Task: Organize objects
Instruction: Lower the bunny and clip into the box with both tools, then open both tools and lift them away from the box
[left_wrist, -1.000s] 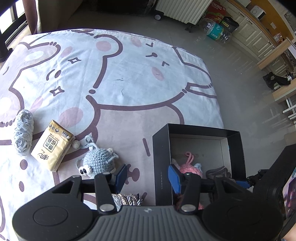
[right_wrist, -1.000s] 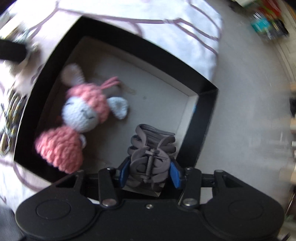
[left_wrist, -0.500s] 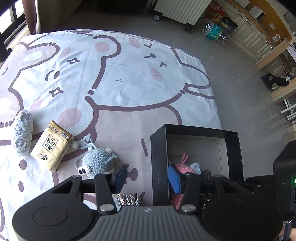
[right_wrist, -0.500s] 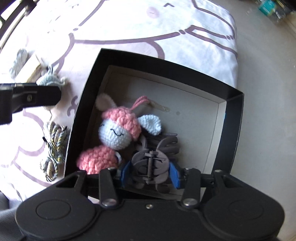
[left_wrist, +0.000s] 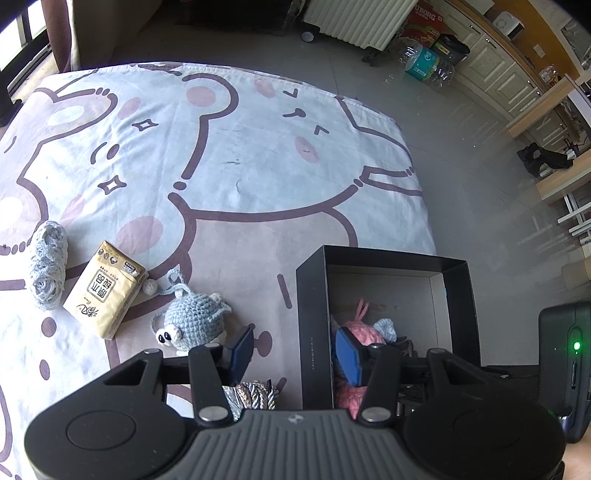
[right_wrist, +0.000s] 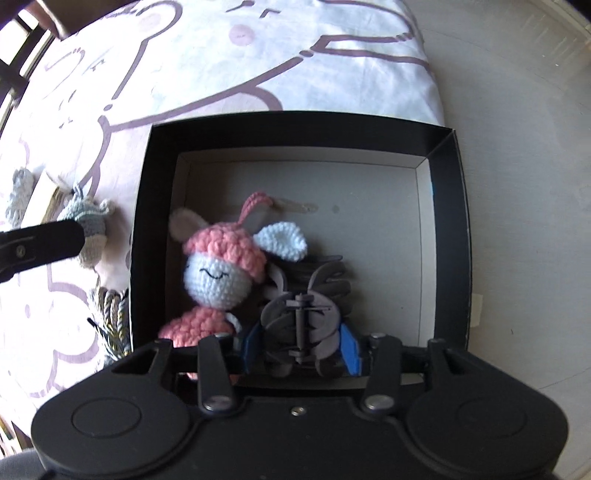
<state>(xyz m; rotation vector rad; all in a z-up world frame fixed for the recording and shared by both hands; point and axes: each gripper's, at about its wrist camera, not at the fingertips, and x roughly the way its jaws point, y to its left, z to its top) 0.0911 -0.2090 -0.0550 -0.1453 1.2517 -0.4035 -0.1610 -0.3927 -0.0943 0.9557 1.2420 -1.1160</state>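
grey plastic, the hair claw (right_wrist: 303, 317) sits pinched in our right gripper (right_wrist: 300, 341) jaws, low inside the black box (right_wrist: 448, 236) beside the pink crochet doll (right_wrist: 218, 273). our left gripper (left_wrist: 293, 354) jaws hang wide, empty. released carelessly, the claw's teeth could snag the doll's yarn.

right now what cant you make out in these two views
- Braided cord bundle: left wrist view, mostly behind the left hand-held gripper.
- Hair claw: right wrist view, lower end hidden by the right hand-held gripper.
- Pink crochet doll: feet hidden likewise.
- Tissue pack: small print illegible.
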